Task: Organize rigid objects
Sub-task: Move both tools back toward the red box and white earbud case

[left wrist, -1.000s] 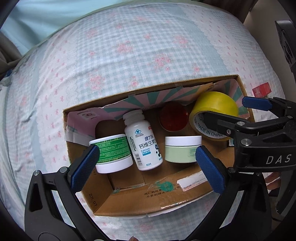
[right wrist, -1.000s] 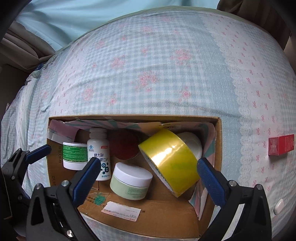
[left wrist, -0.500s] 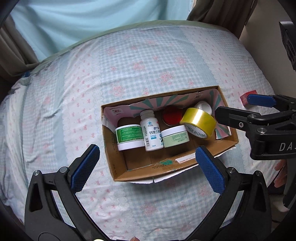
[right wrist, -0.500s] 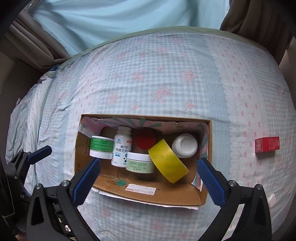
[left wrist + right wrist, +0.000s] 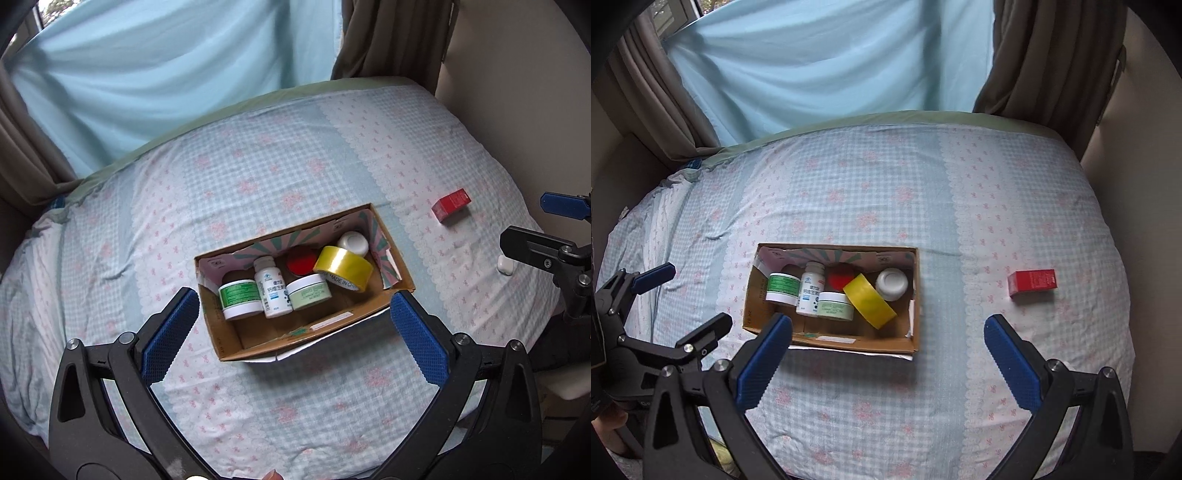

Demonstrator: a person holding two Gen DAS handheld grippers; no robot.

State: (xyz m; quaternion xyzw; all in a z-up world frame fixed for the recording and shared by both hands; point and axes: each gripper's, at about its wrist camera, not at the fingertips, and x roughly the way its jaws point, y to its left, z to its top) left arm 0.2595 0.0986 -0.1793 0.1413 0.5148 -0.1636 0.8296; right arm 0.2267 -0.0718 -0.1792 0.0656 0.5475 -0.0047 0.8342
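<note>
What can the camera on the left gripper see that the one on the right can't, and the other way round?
Only the left wrist view shows a small white object lying on the bedsheet near the edge. Only the right wrist view shows a window frame at the top left. Both show the cardboard box of containers, the yellow tape roll and the red box.
</note>
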